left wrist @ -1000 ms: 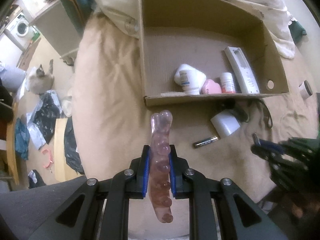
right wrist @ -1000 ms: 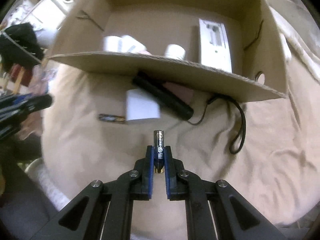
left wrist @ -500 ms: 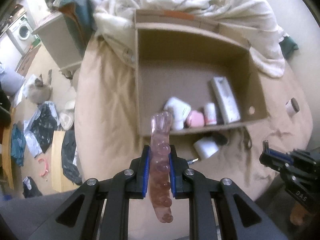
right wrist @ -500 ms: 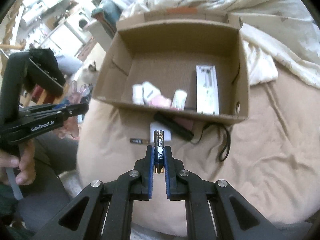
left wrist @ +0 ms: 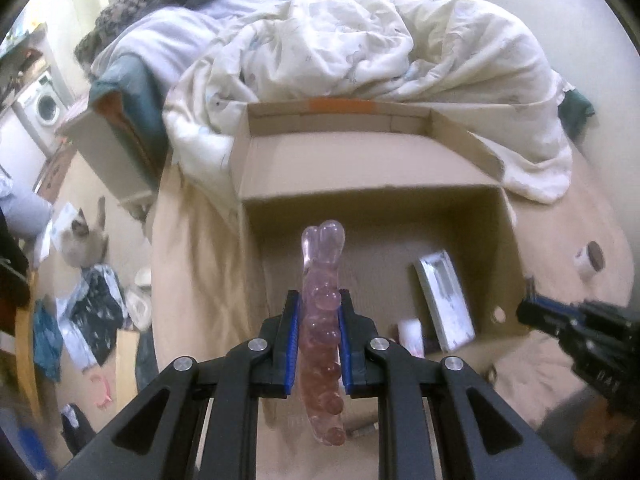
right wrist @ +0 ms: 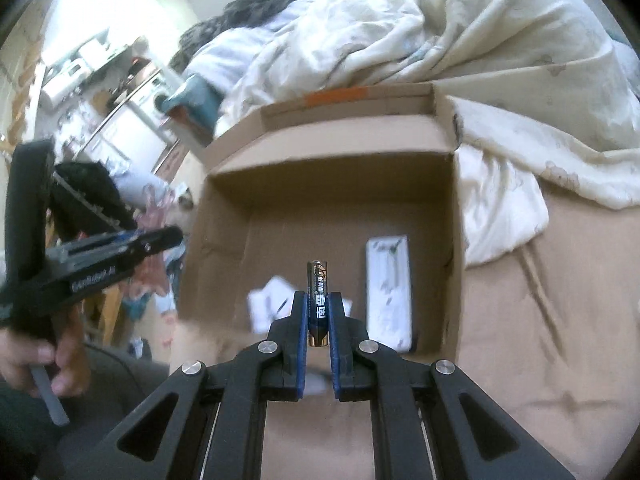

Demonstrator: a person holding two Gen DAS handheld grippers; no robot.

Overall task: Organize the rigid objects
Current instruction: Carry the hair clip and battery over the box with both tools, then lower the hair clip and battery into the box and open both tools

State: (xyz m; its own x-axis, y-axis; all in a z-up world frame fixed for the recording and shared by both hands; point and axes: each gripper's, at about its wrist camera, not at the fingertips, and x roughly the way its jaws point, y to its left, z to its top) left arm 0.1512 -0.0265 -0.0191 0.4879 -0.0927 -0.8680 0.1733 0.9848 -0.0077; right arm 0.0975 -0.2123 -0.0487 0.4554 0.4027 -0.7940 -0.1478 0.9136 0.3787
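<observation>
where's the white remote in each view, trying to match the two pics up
Left wrist view: the white remote lies on the floor of the cardboard box, lower right of centre, right of the clamped pink beaded piece.
Right wrist view: the remote lies on the box floor right of centre, just right of the clamped battery.
Shared landmark: the orange tape strip on the box's far rim.

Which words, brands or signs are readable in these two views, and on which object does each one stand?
"南孚": on the dark battery held in the right gripper; the smaller print above it is too small to read.
"GenRobot.AI": on the side of the left gripper, blurred, only just readable.
White remote in the cardboard box: markings too blurred to read.
Pink glass piece: no text.
</observation>
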